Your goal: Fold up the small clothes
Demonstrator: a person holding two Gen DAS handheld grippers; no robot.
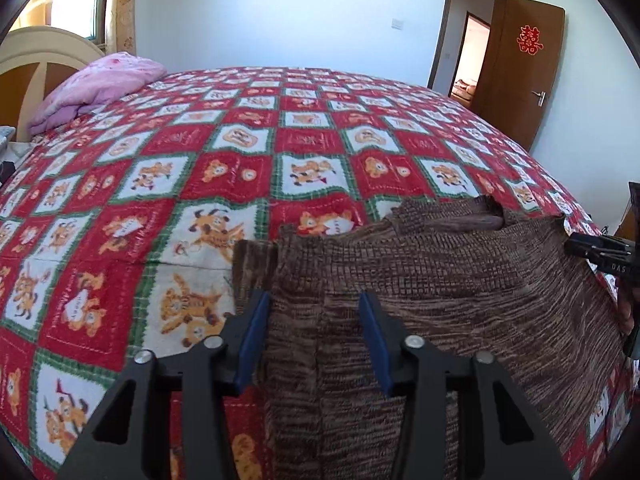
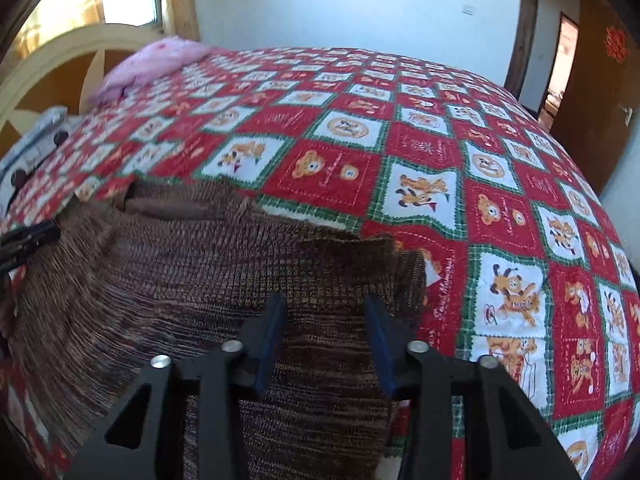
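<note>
Brown knit sweater (image 1: 440, 280) lies flat on the red-checked bedspread (image 1: 200, 160), at the near edge. Left gripper (image 1: 314, 312) and right gripper (image 2: 326, 316) both part-open over the sweater's two sides, gripping nothing. Pink quilt (image 1: 100, 84) lies well beyond the sweater.

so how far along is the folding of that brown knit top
Early to midway. Done: the brown knit top lies spread on the cartoon bedspread, and each sleeve looks already folded in over the body. In hand: the left gripper and right gripper sit over its two sides, jaws apart with knit between them, not visibly clamped. Left: folding the body over itself.
</note>
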